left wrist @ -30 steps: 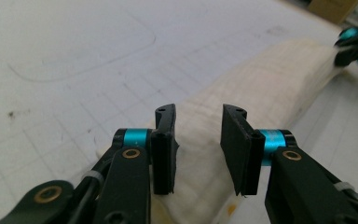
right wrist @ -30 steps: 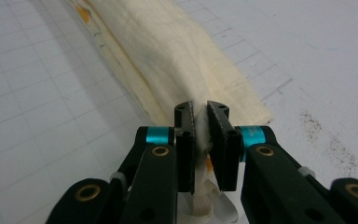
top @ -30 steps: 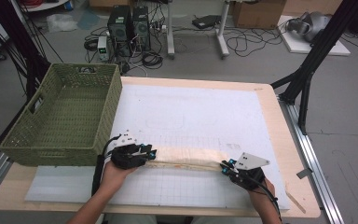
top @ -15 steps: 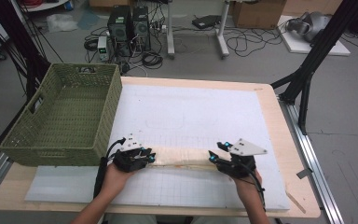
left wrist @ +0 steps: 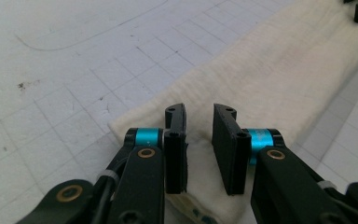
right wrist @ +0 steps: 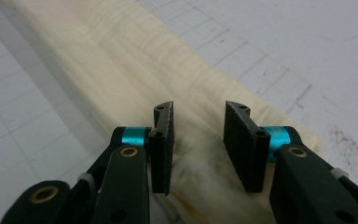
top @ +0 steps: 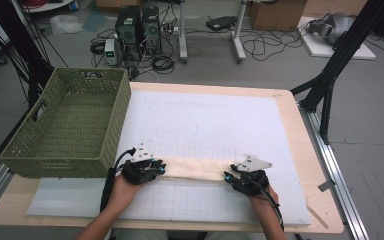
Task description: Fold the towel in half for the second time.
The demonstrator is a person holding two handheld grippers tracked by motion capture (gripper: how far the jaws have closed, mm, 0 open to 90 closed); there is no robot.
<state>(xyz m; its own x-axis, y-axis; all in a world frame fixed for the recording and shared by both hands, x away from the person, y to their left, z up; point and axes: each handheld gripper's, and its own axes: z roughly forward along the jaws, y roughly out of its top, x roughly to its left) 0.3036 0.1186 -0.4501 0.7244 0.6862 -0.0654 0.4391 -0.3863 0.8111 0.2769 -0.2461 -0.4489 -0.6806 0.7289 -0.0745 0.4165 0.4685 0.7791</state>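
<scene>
Handling a folded cream cloth (top: 195,169) is the work in hand, and the cloth lies as a long narrow strip on the white gridded mat (top: 205,125) near the person's edge of the counter (top: 300,150). In the high view its long axis runs from 9 o'clock to 3 o'clock, with one gripper at each end.

The left gripper (top: 156,167) sits at the strip's 9 o'clock end. In the left gripper view, the left gripper (left wrist: 199,147) has its jaws set over the folded corner, a clear gap between them and cloth lying in that gap; the jaws have just been closing, yet the pads do not visibly press the fabric, so the inspector rates it as not yet clamped.

The right gripper (top: 232,176) sits at the 3 o'clock end. In the right gripper view, the right gripper (right wrist: 199,147) straddles a bunched ridge of cloth rising between its jaws; these have also just been closing, and daylight remains between pads and fabric, so it too counts as unclamped.

From each gripper the strip runs straight away toward the other, so both hands are equally near their own end. The judgement is that the coming move depends on both jaws biting down on their ends before the strip is lifted or folded along its length.

The green woven basket (top: 65,125) stands at 10 o'clock, well apart from the cloth.
</scene>
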